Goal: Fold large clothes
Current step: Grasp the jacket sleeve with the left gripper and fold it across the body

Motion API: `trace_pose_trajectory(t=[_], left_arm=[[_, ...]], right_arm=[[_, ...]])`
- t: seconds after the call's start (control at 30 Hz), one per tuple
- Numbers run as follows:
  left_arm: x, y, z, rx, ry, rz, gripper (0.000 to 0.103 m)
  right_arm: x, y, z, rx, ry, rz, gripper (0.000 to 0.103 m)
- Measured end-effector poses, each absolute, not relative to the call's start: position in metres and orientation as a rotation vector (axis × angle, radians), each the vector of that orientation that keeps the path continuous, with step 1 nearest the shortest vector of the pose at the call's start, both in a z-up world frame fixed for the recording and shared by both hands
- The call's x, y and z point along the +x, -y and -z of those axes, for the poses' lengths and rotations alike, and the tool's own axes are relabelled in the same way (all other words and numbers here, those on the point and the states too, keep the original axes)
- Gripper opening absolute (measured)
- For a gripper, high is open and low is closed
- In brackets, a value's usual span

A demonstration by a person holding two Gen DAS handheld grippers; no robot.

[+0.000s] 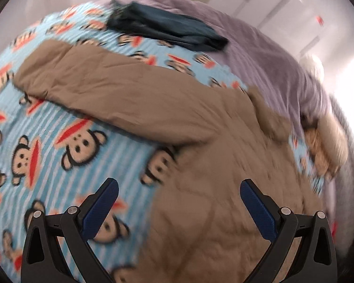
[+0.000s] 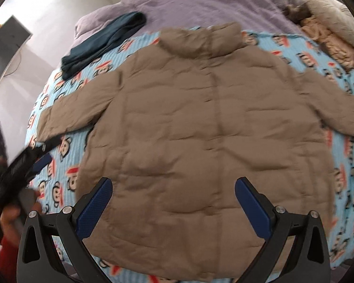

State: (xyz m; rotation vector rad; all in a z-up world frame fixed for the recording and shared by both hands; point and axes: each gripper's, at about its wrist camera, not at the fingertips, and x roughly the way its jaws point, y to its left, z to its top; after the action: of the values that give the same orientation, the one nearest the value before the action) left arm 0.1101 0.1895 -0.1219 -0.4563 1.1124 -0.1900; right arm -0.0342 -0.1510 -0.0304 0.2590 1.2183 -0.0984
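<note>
Tan quilted jacket [image 2: 200, 127] spread flat, sleeves out, on monkey-print blanket [image 2: 342, 188]. Left gripper [image 1: 179, 195] and right gripper [image 2: 173, 192] both above it, fingers spread wide, pinching nothing.

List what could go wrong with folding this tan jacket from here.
1. The tan puffer jacket looks thick and slick; a folded sleeve may spring back open.
2. The dark teal garment lies near the left sleeve, so a sweeping fold could drag it along.
3. Both the left gripper and right gripper are open above the jacket; a pinch might also catch the monkey-print blanket underneath.
</note>
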Motion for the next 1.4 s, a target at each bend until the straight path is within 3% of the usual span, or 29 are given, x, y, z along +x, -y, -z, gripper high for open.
trace_pose_trajectory(t=[0.33, 0.6, 0.67, 0.73, 0.8, 1.2, 1.27, 1.3, 1.33, 1.4], left_arm=[[0.192, -0.289, 0.2, -0.698, -1.081, 0.083, 0.103], [0.232, -0.32, 0.203, -0.716, -1.002, -0.033, 0.103], [0.24, -0.327, 0.204, -0.727, -0.99, -0.066, 0.085], [0.243, -0.33, 0.205, -0.728, -0.993, -0.072, 0.027], [0.241, -0.338, 0.202, -0.758, -0.971, -0.033, 0.011], [0.228, -0.304, 0.097, -0.561, -0.744, 0.138, 0.011], [0.226, -0.29, 0.086, -0.528, -0.729, 0.168, 0.011], [0.224, -0.284, 0.081, -0.517, -0.726, 0.178, 0.011], [0.223, -0.276, 0.076, -0.5, -0.72, 0.194, 0.011], [0.22, -0.261, 0.068, -0.477, -0.717, 0.227, 0.011]], right_arm=[[-0.015, 0.111, 0.067, 0.233, -1.319, 0.047, 0.103], [0.012, 0.104, 0.078, 0.207, -1.334, 0.055, 0.103], [0.019, 0.101, 0.079, 0.21, -1.337, 0.047, 0.103], [0.027, 0.099, 0.08, 0.209, -1.332, 0.036, 0.103], [0.035, 0.095, 0.081, 0.201, -1.32, 0.026, 0.103], [0.116, 0.082, 0.092, 0.22, -1.232, -0.071, 0.103], [0.133, 0.08, 0.098, 0.265, -1.204, -0.09, 0.097], [0.14, 0.078, 0.101, 0.274, -1.191, -0.097, 0.076], [0.148, 0.075, 0.106, 0.279, -1.188, -0.103, 0.046], [0.165, 0.071, 0.124, 0.325, -1.22, -0.107, 0.025]])
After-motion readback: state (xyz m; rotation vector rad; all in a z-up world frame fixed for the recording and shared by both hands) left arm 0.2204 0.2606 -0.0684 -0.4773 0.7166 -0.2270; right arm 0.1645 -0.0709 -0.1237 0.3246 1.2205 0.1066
